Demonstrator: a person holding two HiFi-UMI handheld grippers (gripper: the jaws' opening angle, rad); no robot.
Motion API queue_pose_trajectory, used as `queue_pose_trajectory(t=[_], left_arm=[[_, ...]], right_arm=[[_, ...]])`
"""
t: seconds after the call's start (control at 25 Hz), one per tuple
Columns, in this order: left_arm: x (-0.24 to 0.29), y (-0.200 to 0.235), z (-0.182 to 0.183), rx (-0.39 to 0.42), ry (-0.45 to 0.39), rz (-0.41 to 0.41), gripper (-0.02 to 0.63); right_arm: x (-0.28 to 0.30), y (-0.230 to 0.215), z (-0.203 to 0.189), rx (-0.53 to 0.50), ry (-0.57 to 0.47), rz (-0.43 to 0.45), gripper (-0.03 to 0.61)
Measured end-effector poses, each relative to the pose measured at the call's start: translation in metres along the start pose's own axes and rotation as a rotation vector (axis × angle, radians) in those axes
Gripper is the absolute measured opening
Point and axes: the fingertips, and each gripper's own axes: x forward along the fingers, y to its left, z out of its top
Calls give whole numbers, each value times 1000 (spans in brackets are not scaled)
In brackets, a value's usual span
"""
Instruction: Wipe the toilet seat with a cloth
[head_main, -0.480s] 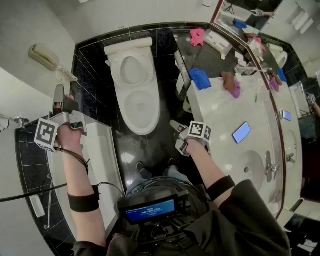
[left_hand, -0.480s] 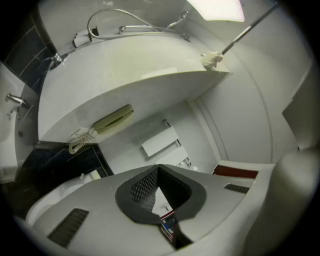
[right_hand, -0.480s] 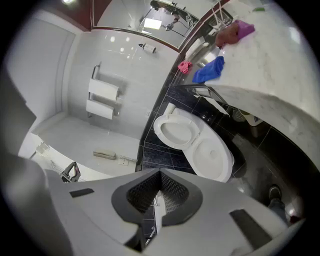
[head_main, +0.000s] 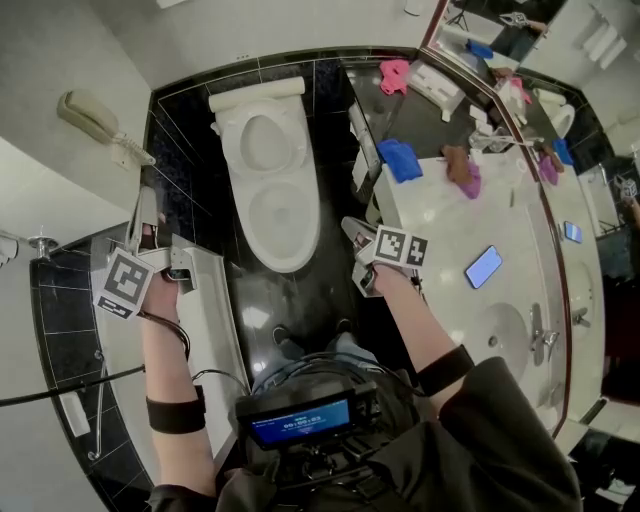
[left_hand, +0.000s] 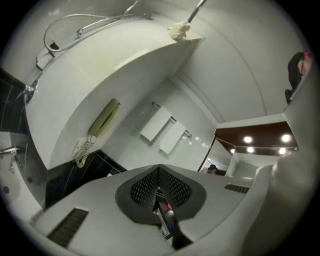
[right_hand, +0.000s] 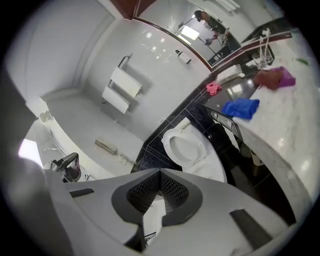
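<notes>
The white toilet (head_main: 272, 190) stands against the black tiled wall, straight ahead of me; the right gripper view shows its seat (right_hand: 186, 145) too. A blue cloth (head_main: 398, 157) lies on the near corner of the marble counter, also in the right gripper view (right_hand: 241, 108). My left gripper (head_main: 148, 205) is over the bathtub rim to the left of the toilet, shut and empty (left_hand: 159, 172), pointing at the wall. My right gripper (head_main: 352, 230) hovers between toilet and counter, shut and empty (right_hand: 160, 175), short of the blue cloth.
A brown and purple cloth (head_main: 462, 168) and a pink cloth (head_main: 394, 73) lie farther along the counter (head_main: 440, 230). A blue phone (head_main: 484, 265) lies near the sink (head_main: 505, 335). A wall telephone (head_main: 88, 112) hangs at left above the bathtub rim (head_main: 205, 300).
My left gripper has shifted right and slightly down, closer to the toilet. My right gripper has edged up toward the counter corner. Both stay shut.
</notes>
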Motion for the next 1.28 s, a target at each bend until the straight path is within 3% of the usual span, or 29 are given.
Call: queue_pose_trajectory(t=[0.12, 0.32, 0.48, 0.64, 0.76, 1.0, 1.28], left_arm=[[-2, -3, -12, 138, 47, 9, 2], [-6, -6, -44, 459, 162, 39, 2], [-11, 0, -70, 571, 232, 64, 2], [-20, 16, -93, 625, 291, 99, 2], [-30, 30, -108, 648, 325, 124, 2], [-40, 45, -117, 639, 354, 136, 2], [-41, 54, -113, 650, 361, 94, 2]], right_arm=[[-1, 13, 19, -85, -19, -10, 17], [-6, 39, 47, -275, -62, -43, 17], [-8, 63, 60, -438, -84, -70, 17], [-9, 80, 63, -650, -88, -125, 17], [-10, 90, 58, -744, -96, -141, 17], [-5, 101, 47, -780, -80, -140, 17], [6, 105, 29, -780, -67, -155, 17]])
